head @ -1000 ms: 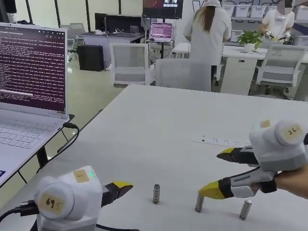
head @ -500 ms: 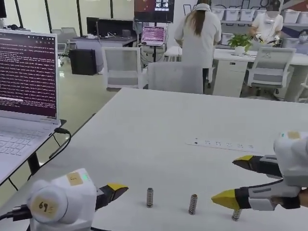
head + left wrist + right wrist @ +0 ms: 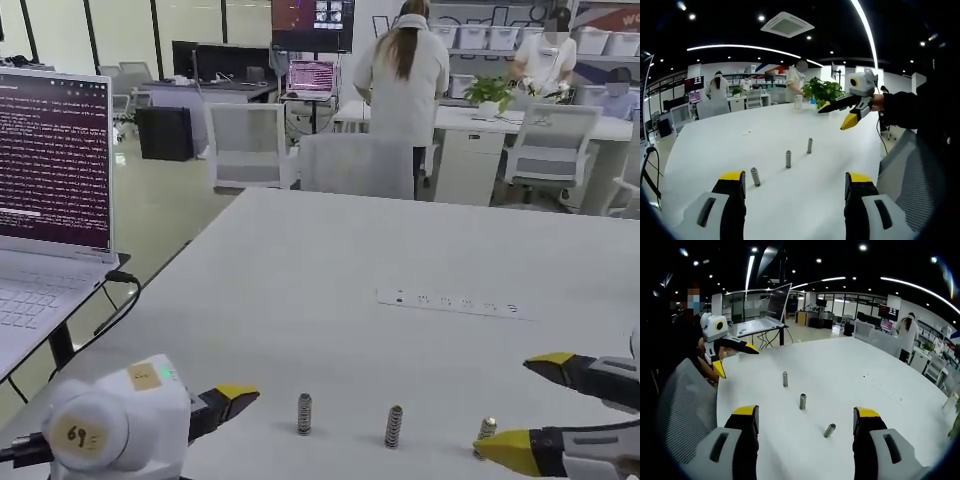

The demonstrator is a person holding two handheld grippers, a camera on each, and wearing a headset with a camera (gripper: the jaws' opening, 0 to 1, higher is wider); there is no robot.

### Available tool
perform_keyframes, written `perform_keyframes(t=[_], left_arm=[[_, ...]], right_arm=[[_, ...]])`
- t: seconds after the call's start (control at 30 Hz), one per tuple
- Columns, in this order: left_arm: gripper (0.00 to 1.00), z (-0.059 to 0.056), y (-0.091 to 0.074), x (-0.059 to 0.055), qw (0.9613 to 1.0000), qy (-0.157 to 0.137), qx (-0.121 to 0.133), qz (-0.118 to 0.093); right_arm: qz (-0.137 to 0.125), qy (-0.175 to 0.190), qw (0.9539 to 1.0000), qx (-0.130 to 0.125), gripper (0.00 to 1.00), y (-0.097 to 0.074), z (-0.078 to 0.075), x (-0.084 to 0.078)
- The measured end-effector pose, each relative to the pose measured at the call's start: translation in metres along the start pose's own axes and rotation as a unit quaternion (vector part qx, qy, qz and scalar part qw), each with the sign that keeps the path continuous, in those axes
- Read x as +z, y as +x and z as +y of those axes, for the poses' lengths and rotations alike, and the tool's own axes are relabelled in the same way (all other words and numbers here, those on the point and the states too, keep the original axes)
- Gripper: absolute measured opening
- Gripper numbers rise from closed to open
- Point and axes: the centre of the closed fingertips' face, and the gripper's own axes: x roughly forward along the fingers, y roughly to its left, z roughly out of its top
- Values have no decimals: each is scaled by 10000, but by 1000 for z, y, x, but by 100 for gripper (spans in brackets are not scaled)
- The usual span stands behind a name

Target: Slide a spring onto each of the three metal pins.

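Three short metal springs stand in a row on the white table: a left one (image 3: 302, 413), a middle one (image 3: 394, 426) and a right one (image 3: 485, 431), which leans. In the left gripper view the same row reads spring (image 3: 755, 176), spring (image 3: 788, 158), spring (image 3: 809, 145). My left gripper (image 3: 228, 400) is open and holds nothing, low at the near left, short of the row (image 3: 795, 177). My right gripper (image 3: 522, 405) is open too, its lower yellow tip just beside the right spring. Its own view has the tilted spring (image 3: 829, 430) between the jaws of the right gripper (image 3: 806, 412).
An open laptop (image 3: 55, 170) sits on a stand to the left, its cable (image 3: 120, 300) hanging by the table edge. A white power strip (image 3: 450, 303) lies further back on the table. Chairs, desks and people stand beyond the far edge.
The head camera has tilted. My right gripper has drawn back to the right, from over the middle spring to beside the right one. My left gripper has stayed put.
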Motion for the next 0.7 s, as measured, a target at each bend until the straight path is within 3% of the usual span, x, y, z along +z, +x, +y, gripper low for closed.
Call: perform_keyframes(t=[0.5,0.7], left_arm=[[79,-2,-4,-2,10000,-74,16,-38],[79,-2,-5,0,9999,-71,41,-65]], right_arm=[[-109,307,9992,-246,77,-23,16,-23],[-150,372,9985,-377,78,-30,15,-33]])
